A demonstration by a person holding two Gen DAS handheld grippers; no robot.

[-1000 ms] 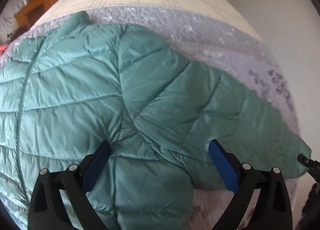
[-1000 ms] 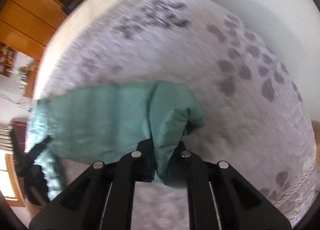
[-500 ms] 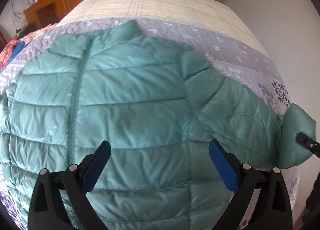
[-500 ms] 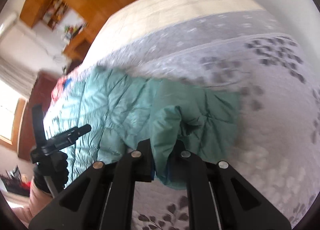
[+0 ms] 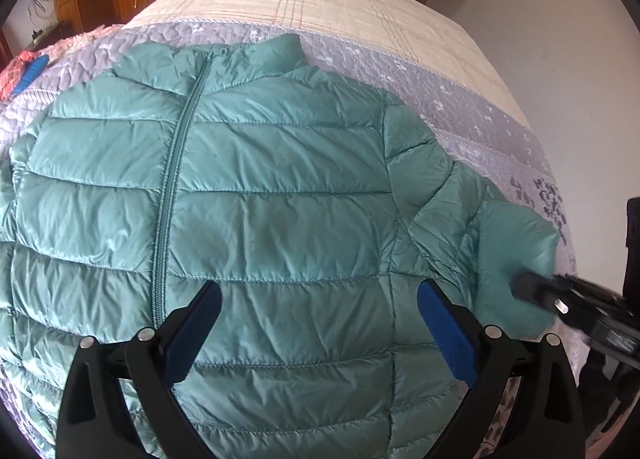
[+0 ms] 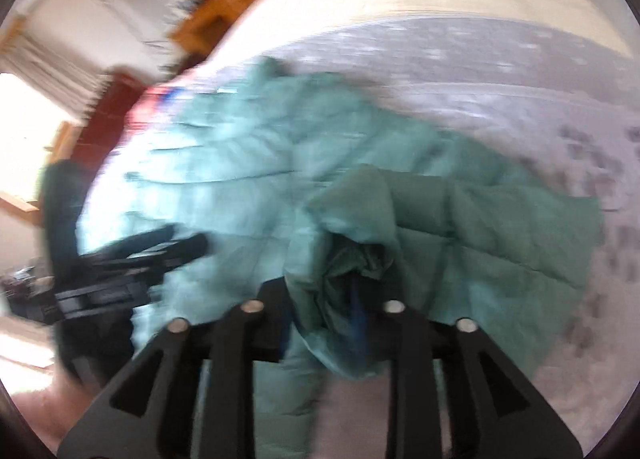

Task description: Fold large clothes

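Jacket [image 5: 280, 195] under spread left fingers [image 5: 200, 323], cuff [image 6: 352, 259] between right fingers [image 6: 276, 299], just opening.

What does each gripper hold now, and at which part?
The left gripper holds nothing. The jacket's sleeve cuff is between the right gripper's jaws, which have just been opening; a grip cannot be told.

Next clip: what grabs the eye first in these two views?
A teal puffer jacket fills the left wrist view, spread zipped front up on a grey quilt. The open left gripper hovers over its lower half. At the right, the right gripper has the sleeve cuff between jaws that have just been opening.
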